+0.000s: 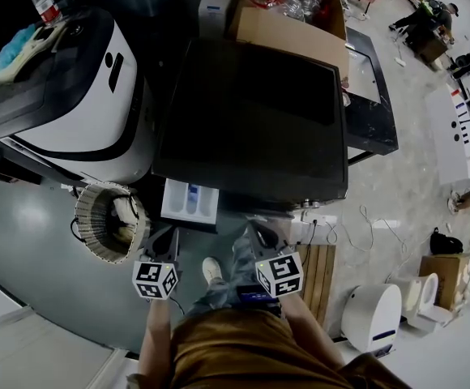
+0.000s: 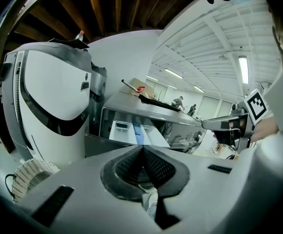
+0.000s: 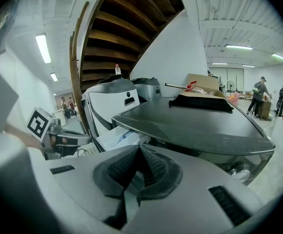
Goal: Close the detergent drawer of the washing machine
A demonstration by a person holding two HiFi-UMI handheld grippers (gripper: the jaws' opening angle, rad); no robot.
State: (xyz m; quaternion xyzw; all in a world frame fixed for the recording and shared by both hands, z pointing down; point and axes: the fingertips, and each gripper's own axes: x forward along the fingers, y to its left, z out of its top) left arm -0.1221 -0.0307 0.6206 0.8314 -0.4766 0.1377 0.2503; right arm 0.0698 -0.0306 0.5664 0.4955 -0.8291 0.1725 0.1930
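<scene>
The left gripper's (image 2: 142, 148) jaws are pressed together at the tips, with nothing between their ribbed pads. The right gripper's (image 3: 139, 148) jaws are likewise closed and empty. Both grippers point forward at the front of the washing machine (image 1: 251, 112), touching nothing.

In the head view the left gripper (image 1: 168, 240) hangs just near of the detergent drawer (image 1: 190, 199) and a little to its left. The right gripper (image 1: 261, 235) is further right, below the machine's front edge. The two forearms reach out from the body side by side, held low, with the marker cubes facing up.

The detergent drawer stands pulled out from the left part of the machine's front, its white compartments and blue insert open to view. In the left gripper view the drawer (image 2: 131, 130) lies straight ahead, beyond the jaw tips.

Left of the washing machine stands a white appliance (image 1: 81, 96), with a woven basket (image 1: 105, 221) on the floor at its near side. A cardboard box (image 1: 292, 23) stands at the washing machine's far edge.
</scene>
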